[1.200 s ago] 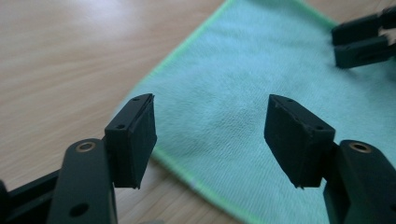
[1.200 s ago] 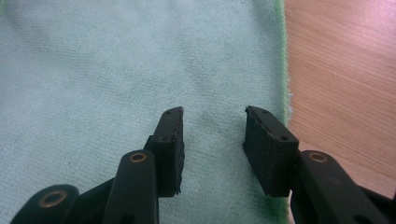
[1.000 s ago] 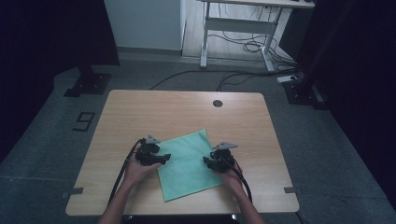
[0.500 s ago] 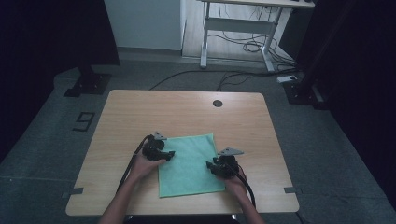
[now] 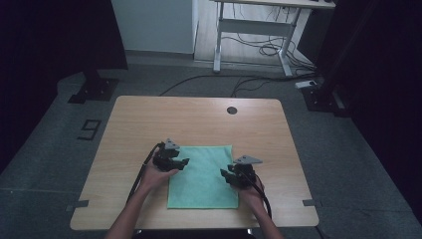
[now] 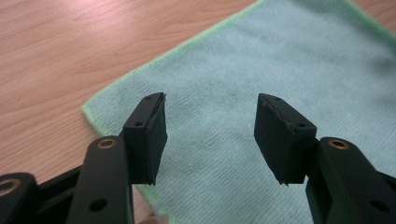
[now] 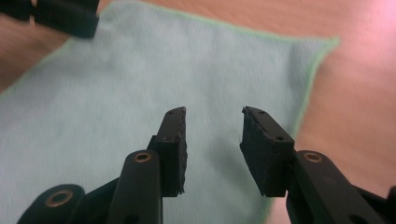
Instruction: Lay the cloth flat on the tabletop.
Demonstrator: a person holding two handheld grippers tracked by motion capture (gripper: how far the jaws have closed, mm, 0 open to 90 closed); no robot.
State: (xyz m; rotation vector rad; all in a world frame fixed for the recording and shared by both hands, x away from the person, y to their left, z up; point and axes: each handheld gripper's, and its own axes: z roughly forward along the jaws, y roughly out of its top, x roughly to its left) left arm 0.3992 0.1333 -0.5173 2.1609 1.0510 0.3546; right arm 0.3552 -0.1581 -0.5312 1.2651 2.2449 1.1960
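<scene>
Lying flat in the lower middle of the high view, the counter (image 5: pixel 149 119) is a pale wood-grain slab with rounded corners and a small dark round hole (image 5: pixel 232 110) near its far edge; its smooth face gives little friction, so a careless tug could make whatever rests on it slide rather than fold. On it, toward the near edge, sits the cloth (image 5: pixel 204 174), a teal rectangle of soft, finely ribbed microfibre with a brighter green stitched hem, spread nearly smooth. Being thin and limp, it could bunch, or a claw might pinch 2 layers or none if it comes down short of the hem. The left claw (image 6: pixel 210 135) hangs over the cloth's corner, jaws fairly wide with nothing between them, and they have just been closing; if they shut above the fabric, they will miss it. The right claw (image 7: pixel 212 149) hovers over the opposite side edge, jaws moderately parted and empty. Uneven pulls from the 2 sides could skew the cloth.
</scene>
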